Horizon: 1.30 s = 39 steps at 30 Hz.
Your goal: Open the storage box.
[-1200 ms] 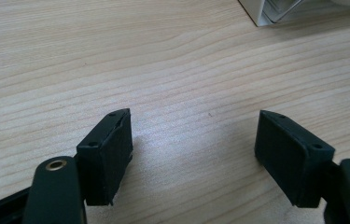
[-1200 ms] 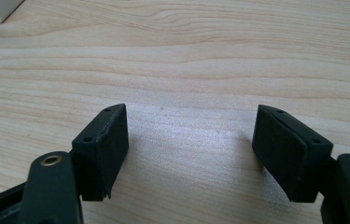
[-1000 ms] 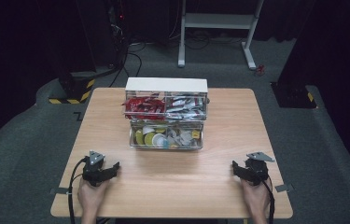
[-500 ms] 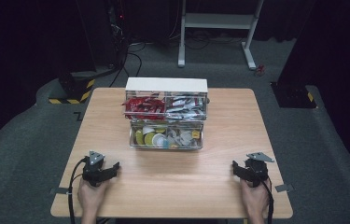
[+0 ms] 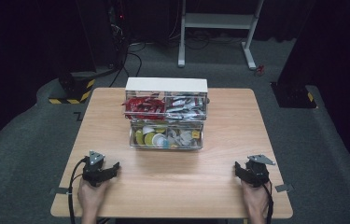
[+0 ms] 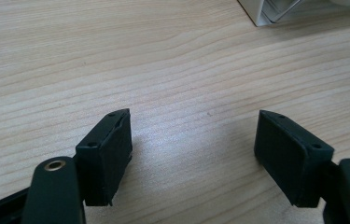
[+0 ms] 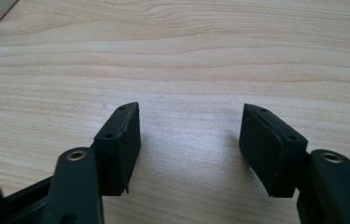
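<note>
A clear plastic organizer box [image 5: 165,119] stands at the middle of the wooden table [image 5: 219,182], toward its far side, well apart from both grippers. It looks light, rigid and slick-walled, so a hold on its rim or outer corners would likely serve best. Red packets [image 5: 143,106] and silvery packets [image 5: 185,105] fill the upper compartments; round lidded pieces, perhaps small cups, lie below, too small to identify. The left gripper [image 6: 193,140] and right gripper [image 7: 190,135] rest near the table's near edge, jaws spread and empty.

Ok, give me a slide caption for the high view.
Both tools, left and right, rest open before a clear organizer.
</note>
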Motion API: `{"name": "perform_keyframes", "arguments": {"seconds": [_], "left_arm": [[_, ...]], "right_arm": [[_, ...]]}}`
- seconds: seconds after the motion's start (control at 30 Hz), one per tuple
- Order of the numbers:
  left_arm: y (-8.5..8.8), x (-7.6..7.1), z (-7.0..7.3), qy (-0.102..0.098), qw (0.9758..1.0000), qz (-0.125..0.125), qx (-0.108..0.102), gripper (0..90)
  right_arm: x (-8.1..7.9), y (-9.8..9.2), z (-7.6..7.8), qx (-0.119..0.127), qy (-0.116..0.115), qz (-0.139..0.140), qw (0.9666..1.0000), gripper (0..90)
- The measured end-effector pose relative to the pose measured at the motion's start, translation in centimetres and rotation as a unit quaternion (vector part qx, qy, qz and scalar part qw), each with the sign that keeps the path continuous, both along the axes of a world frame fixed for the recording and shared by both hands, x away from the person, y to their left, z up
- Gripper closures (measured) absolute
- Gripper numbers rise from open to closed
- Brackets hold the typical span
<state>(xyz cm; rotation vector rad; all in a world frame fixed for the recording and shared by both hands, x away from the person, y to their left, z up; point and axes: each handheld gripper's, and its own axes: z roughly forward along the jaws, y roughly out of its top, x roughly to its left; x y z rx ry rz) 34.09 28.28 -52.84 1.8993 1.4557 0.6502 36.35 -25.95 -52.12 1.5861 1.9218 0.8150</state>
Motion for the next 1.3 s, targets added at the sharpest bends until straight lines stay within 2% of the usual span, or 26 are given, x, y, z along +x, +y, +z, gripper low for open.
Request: {"name": "perform_keyframes", "arguments": {"seconds": [0.17,0.2,0.23,0.27,0.37,0.43,0.5,0.53,0.67,0.8,0.93,0.97,1.0,1.03,1.3], "left_arm": [[0.0,0.0,0.0,0.000,1.0000,0.001,0.000,27.9],[0.0,0.0,0.0,0.000,1.0000,0.001,0.000,27.9],[0.0,0.0,0.0,0.000,1.0000,0.001,0.000,27.9],[0.0,0.0,0.0,0.000,1.0000,0.001,0.000,27.9],[0.0,0.0,0.0,0.000,1.0000,0.001,0.000,27.9],[0.0,0.0,0.0,0.000,1.0000,0.001,0.000,27.9],[0.0,0.0,0.0,0.000,1.0000,0.001,0.000,27.9],[0.0,0.0,0.0,0.000,1.0000,0.001,0.000,27.9],[0.0,0.0,0.0,0.000,1.0000,0.001,0.000,27.9],[0.0,0.0,0.0,0.000,1.0000,0.001,-0.001,27.9],[0.0,0.0,0.0,0.000,1.0000,0.001,-0.001,27.9],[0.0,0.0,0.0,-0.001,1.0000,0.001,-0.001,27.9],[0.0,0.0,0.0,-0.001,1.0000,0.001,-0.001,27.9],[0.0,0.0,0.0,-0.002,1.0000,0.002,-0.002,27.9],[0.1,0.1,0.0,-0.002,1.0000,0.004,-0.007,28.4]], "right_arm": [[-0.5,0.5,0.1,0.005,-0.001,-0.003,1.0000,44.6],[-0.6,0.5,0.2,0.000,-0.005,0.000,1.0000,45.9],[-0.9,0.8,0.4,0.006,-0.012,0.003,0.9999,51.2],[-0.9,0.9,0.5,0.005,-0.017,0.007,0.9998,52.0],[-1.1,1.1,0.9,0.017,-0.022,0.008,0.9996,52.0],[-1.4,1.4,1.6,0.033,-0.030,0.020,0.9988,52.0],[-1.5,1.4,1.7,0.034,-0.033,0.023,0.9986,52.0],[-1.5,1.6,1.9,0.044,-0.038,0.028,0.9979,52.0],[-1.4,2.0,2.4,0.049,-0.040,0.040,0.9972,53.0],[-1.6,3.1,3.5,0.044,-0.055,0.065,0.9954,53.3],[-1.6,3.7,4.0,0.050,-0.058,0.079,0.9939,53.1],[-1.3,3.9,4.2,0.077,-0.051,0.103,0.9904,51.9],[-1.3,3.9,4.2,0.077,-0.051,0.103,0.9904,51.9],[-1.0,4.2,4.4,0.077,-0.048,0.119,0.9888,51.7],[-0.5,5.5,5.7,0.078,-0.053,0.148,0.9845,51.4]]}}
